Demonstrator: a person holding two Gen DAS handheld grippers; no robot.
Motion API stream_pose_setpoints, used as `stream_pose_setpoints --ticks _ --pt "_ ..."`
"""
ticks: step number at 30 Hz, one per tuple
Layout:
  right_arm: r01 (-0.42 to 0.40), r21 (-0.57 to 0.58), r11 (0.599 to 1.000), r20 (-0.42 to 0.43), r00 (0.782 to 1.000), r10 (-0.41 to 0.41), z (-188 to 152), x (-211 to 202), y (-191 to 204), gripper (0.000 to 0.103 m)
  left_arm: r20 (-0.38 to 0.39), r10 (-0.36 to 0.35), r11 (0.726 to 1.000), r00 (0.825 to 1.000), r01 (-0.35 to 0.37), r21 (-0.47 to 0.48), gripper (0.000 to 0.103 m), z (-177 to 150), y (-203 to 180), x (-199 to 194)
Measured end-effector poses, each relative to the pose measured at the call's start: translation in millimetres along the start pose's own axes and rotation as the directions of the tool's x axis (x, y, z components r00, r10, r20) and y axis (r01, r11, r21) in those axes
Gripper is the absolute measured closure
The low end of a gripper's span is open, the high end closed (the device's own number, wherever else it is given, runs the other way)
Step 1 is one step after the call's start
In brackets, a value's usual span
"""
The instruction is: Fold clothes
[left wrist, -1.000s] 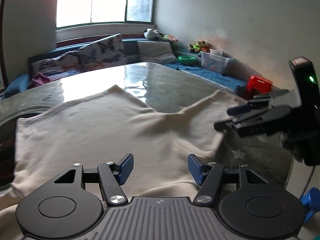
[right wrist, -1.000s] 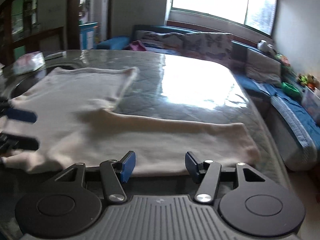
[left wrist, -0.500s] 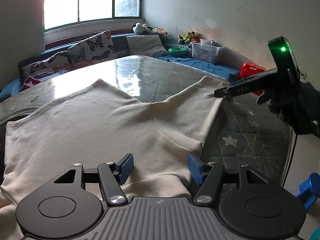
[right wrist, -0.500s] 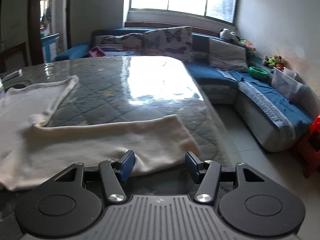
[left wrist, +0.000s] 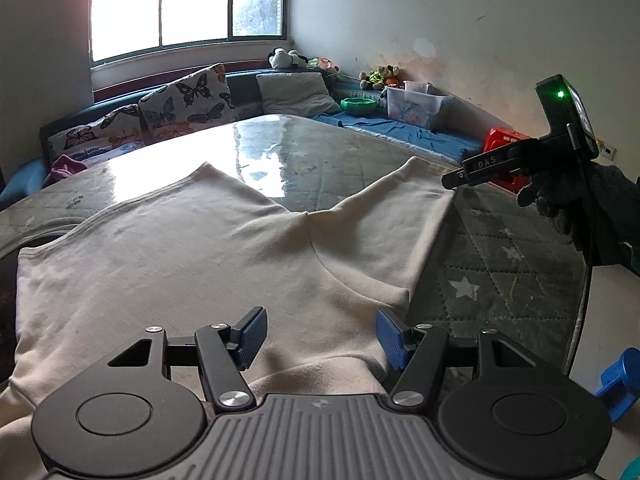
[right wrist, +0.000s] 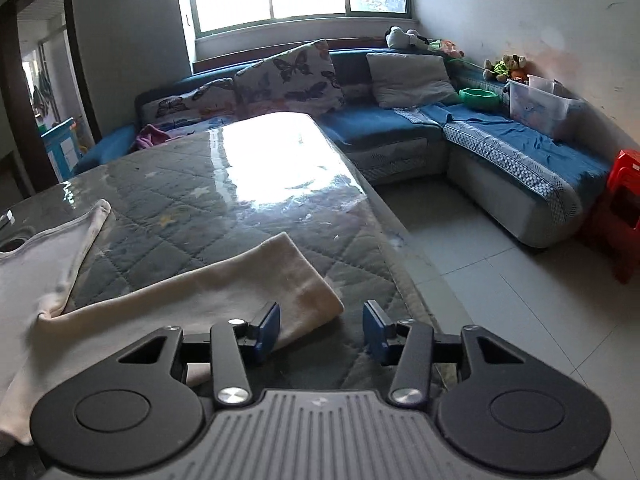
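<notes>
Left wrist view: the left gripper (left wrist: 318,334), black with blue finger pads, stands with its jaws spread wide and nothing between them, poised over the near edge of a cream long-sleeved cotton garment (left wrist: 192,256). The garment lies spread flat on a grey quilted, star-patterned table cover under a glossy clear sheet (left wrist: 500,272). One sleeve reaches towards the far right edge of the table. The right gripper (left wrist: 454,179) appears at the right, held by a hand in a dark glove (left wrist: 576,204), its tip near the end of that sleeve; from this side angle it cannot be told whether its jaws are apart or together. A green light shows on its body.

Right wrist view: the right gripper (right wrist: 322,330) has its jaws released and wide apart, holding nothing. The cuff end of the cream sleeve (right wrist: 280,280) lies flat on the table cover just ahead of the left pad. A blue corner sofa (right wrist: 500,148) stands beyond the table
</notes>
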State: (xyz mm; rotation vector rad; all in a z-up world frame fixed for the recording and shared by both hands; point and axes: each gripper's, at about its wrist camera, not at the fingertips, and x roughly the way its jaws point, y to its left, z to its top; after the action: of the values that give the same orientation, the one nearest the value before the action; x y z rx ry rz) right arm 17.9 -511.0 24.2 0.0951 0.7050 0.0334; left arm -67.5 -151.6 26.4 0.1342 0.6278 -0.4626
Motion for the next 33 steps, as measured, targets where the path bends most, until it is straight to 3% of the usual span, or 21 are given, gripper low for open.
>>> stream_pose_setpoints --ticks 3,5,8,12,16,17,21,23,24,33 --pt "-0.002 -0.013 1.0 0.0 1.0 0.002 2 3 4 0.069 0.01 -0.004 1.0 1.0 0.004 0.002 0.04 2 -1 -2" --pt "-0.002 -0.023 1.0 0.003 1.0 0.002 3 4 6 0.088 0.009 -0.004 1.0 1.0 0.004 0.005 0.04 3 -1 -1" --pt "0.0 -0.01 1.0 0.007 1.0 0.0 3 3 4 0.095 -0.001 -0.005 1.0 1.0 0.005 0.013 0.04 1 -2 1" --pt "0.002 0.007 1.0 0.013 1.0 -0.003 3 0 2 0.095 -0.006 -0.003 1.0 1.0 0.003 0.016 0.04 -1 -2 1" --pt "0.005 0.024 1.0 0.018 1.0 -0.006 3 -2 -1 0.072 0.006 0.006 1.0 1.0 -0.006 0.008 0.04 2 -1 -1" --pt "0.005 0.028 1.0 0.02 1.0 -0.006 3 -3 -2 0.07 0.009 0.007 1.0 1.0 -0.007 0.008 0.04 3 0 -2" --pt "-0.002 0.025 1.0 0.022 1.0 0.001 2 0 0 0.071 0.003 0.016 1.0 1.0 -0.016 0.009 0.04 4 0 1" --pt "-0.003 0.023 1.0 0.024 1.0 0.003 2 1 1 0.09 0.0 0.02 1.0 1.0 -0.02 0.009 0.04 4 0 2" --pt "-0.004 0.022 1.0 0.026 1.0 0.003 2 1 2 0.092 0.0 0.02 1.0 1.0 -0.02 0.009 0.04 4 0 2" --pt "-0.033 0.048 0.998 0.091 0.995 0.028 11 -16 -2 0.095 -0.016 0.014 0.999 1.0 -0.013 0.037 0.04 2 -5 12"
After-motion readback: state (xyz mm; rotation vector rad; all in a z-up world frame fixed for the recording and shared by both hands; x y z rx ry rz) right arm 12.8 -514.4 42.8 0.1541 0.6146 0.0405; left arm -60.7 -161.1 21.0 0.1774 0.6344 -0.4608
